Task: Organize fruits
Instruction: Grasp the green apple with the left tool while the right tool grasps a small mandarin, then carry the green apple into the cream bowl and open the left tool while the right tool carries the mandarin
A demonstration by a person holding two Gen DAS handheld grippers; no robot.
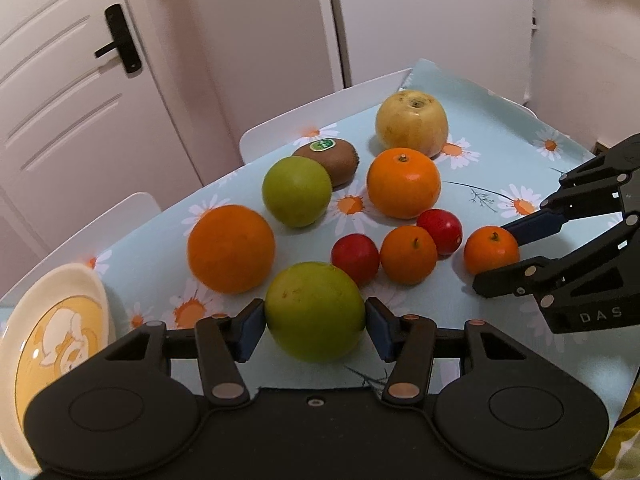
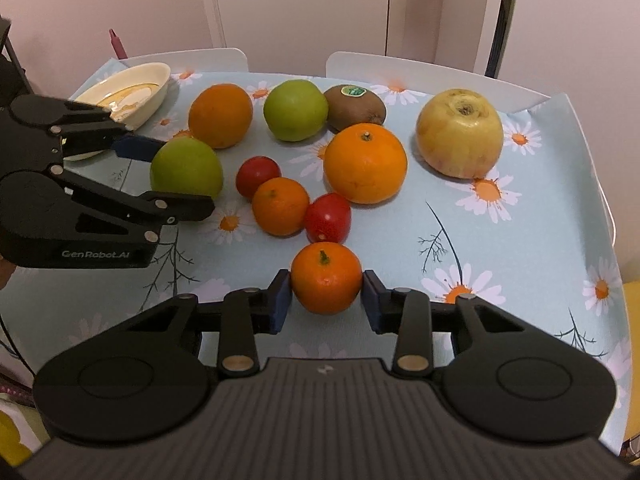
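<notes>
2 grips | left gripper (image 1: 315, 322) jaws clamp green apple (image 1: 315, 311) | right gripper (image 2: 326, 297) jaws clamp small mandarin (image 2: 326, 277)

The right gripper (image 2: 326, 294) brackets a small mandarin (image 2: 326, 282) at 6 o'clock, blue pads touching or just beside its sides. At 9 o'clock the left gripper (image 2: 172, 178) straddles a green apple (image 2: 186, 168). A large orange (image 2: 365, 163) sits near centre, a yellow pear (image 2: 460, 132) at 2 o'clock, a cream bowl (image 2: 158, 84) at 10 o'clock on the daisy tablecloth (image 2: 500, 260)
</notes>
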